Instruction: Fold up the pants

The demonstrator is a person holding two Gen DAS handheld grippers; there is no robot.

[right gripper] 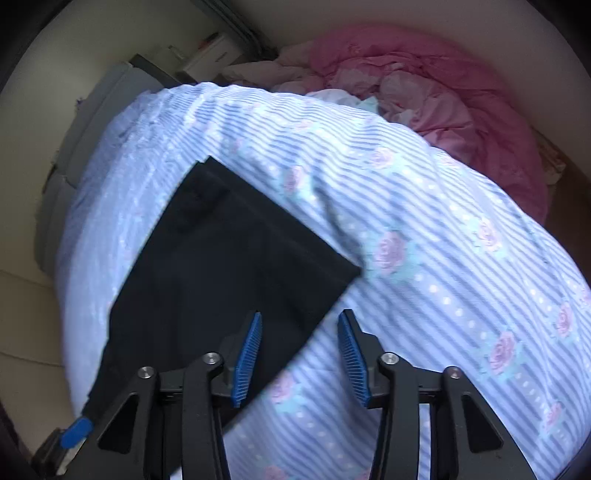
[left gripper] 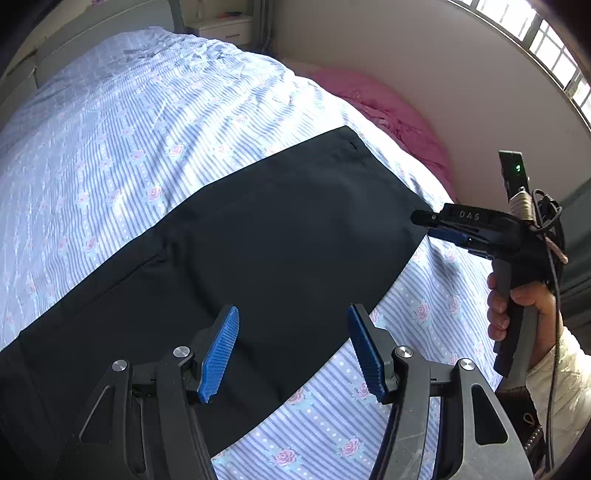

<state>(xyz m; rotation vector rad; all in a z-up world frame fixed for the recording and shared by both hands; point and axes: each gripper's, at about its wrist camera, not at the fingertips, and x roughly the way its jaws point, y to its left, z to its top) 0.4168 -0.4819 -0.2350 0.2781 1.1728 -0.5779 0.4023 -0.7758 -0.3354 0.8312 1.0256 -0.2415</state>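
I see the black pants (left gripper: 258, 236) lying flat on the bed (left gripper: 129, 122), already laid as one long smooth band, so I judge the lengthwise fold done and the end-to-end folds left. My left claw (left gripper: 293, 350) hangs spread and empty over the near edge, and my right claw (right gripper: 300, 360) is spread and empty at the band's end corner.

- 1 pair of black pants (left gripper: 258, 236)
- 2 hand-held grippers: left (left gripper: 293, 350), right (right gripper: 300, 360)
- 1 bed (left gripper: 129, 122)
- 1 pink quilt (right gripper: 443, 110)
- 1 nightstand (left gripper: 221, 31)
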